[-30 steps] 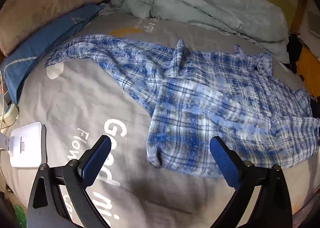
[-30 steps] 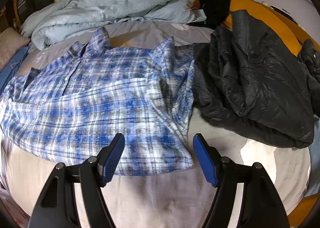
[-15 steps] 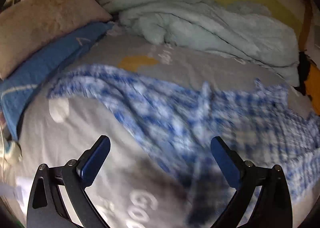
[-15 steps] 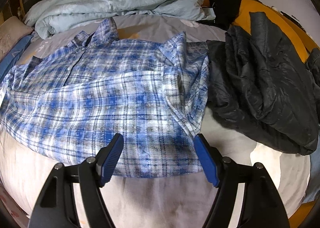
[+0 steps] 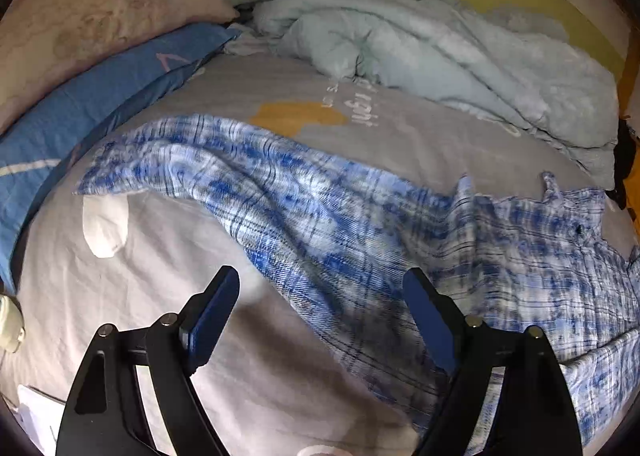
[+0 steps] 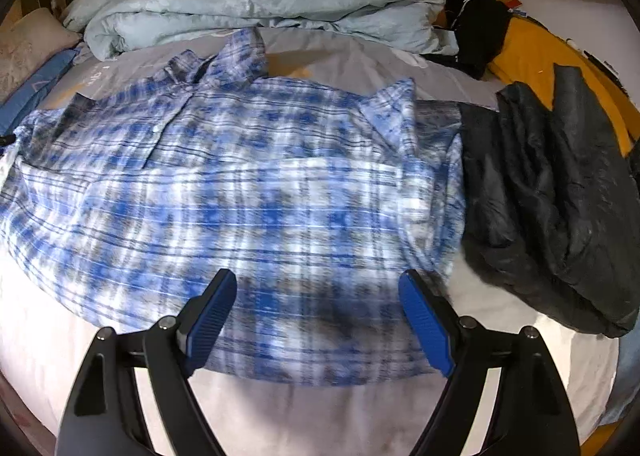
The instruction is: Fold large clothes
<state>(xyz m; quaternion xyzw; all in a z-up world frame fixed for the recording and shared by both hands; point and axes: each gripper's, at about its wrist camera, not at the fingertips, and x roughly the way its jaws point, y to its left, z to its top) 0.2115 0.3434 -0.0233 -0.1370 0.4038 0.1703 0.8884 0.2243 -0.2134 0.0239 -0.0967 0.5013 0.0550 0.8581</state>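
Observation:
A blue and white plaid shirt (image 6: 248, 192) lies spread on the grey bedsheet (image 6: 320, 408), collar toward the far side. In the left wrist view its long sleeve (image 5: 224, 176) stretches left across the sheet. My left gripper (image 5: 320, 320) is open and empty, hovering over the sleeve where it joins the body. My right gripper (image 6: 318, 316) is open and empty, just above the shirt's near hem.
A rumpled pale blue duvet (image 5: 420, 44) lies along the back of the bed. A beige pillow (image 5: 88, 16) and a blue pillow (image 5: 92, 108) lie at the left. A black puffer jacket (image 6: 552, 192) lies right of the shirt, touching its edge.
My left gripper has moved forward and left along the sleeve. My right gripper has moved forward over the shirt's hem. Both stay open.

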